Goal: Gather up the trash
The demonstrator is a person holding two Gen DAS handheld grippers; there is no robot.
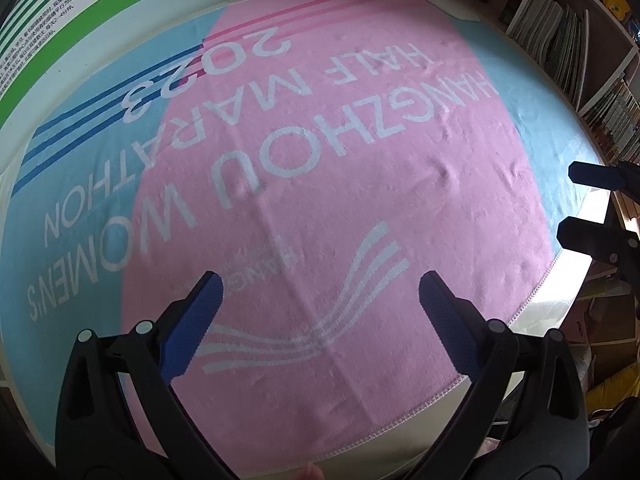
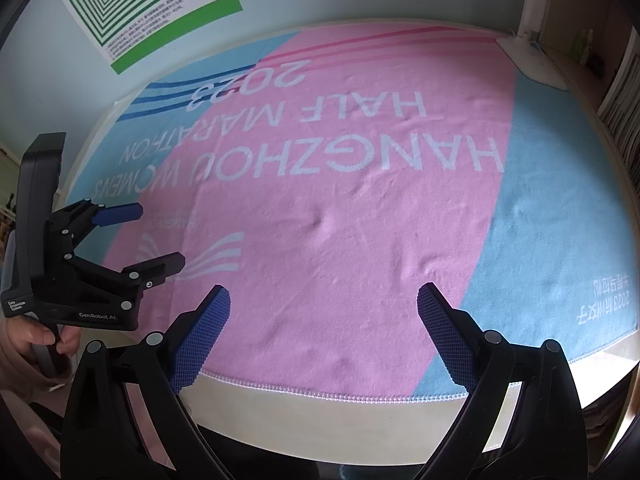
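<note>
No trash shows in either view. My left gripper [image 1: 320, 288] is open and empty, held above the near part of a pink and blue marathon towel [image 1: 320, 200] that covers the table. It also shows at the left of the right wrist view [image 2: 160, 236], open. My right gripper [image 2: 323, 300] is open and empty above the towel's [image 2: 340, 220] near hem. Its fingertips [image 1: 576, 232] show at the right edge of the left wrist view.
A white lamp base [image 1: 452, 2] stands at the towel's far right corner, also in the right wrist view [image 2: 532, 60]. Shelves of books [image 1: 568, 40] run along the right. A green-striped poster [image 2: 152, 0] hangs on the back wall. The bare table edge [image 2: 320, 420] lies nearest me.
</note>
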